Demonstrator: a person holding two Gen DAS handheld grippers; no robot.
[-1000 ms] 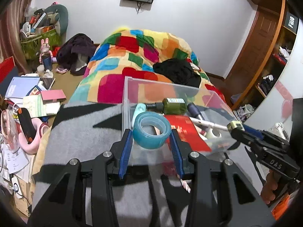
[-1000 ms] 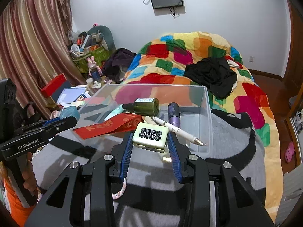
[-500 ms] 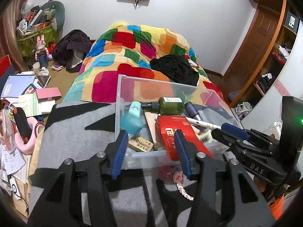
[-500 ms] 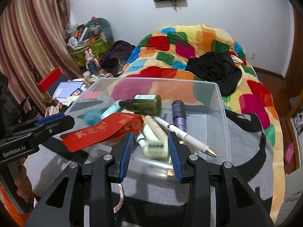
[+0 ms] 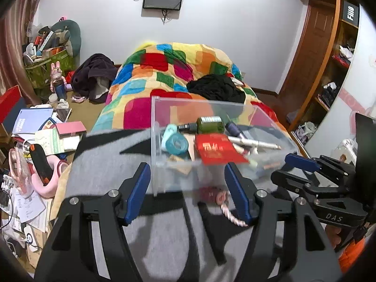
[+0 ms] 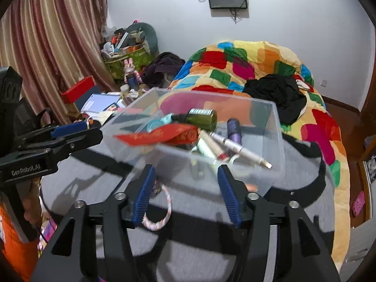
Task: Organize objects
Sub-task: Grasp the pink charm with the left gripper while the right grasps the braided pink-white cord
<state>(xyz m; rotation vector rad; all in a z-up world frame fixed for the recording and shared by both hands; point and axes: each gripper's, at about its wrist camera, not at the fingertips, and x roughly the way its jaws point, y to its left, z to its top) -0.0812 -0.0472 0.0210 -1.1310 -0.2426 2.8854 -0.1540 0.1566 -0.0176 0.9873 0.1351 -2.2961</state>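
White walls [image 5: 235, 23], wooden door [image 5: 315, 47]

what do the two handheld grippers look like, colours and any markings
Both are matte black plastic frames with silver screws and two fingers lined with ribbed blue pads. The left gripper reads "GenRobot.AI" in white on its side, the right gripper reads "DAS". An orange sleeve shows at the right hand.

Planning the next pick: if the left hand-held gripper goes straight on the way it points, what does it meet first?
Probably the near wall of the clear bin, ahead of the opening, empty left hand-held gripper. The pink rope loop lies lower; depth is unclear.
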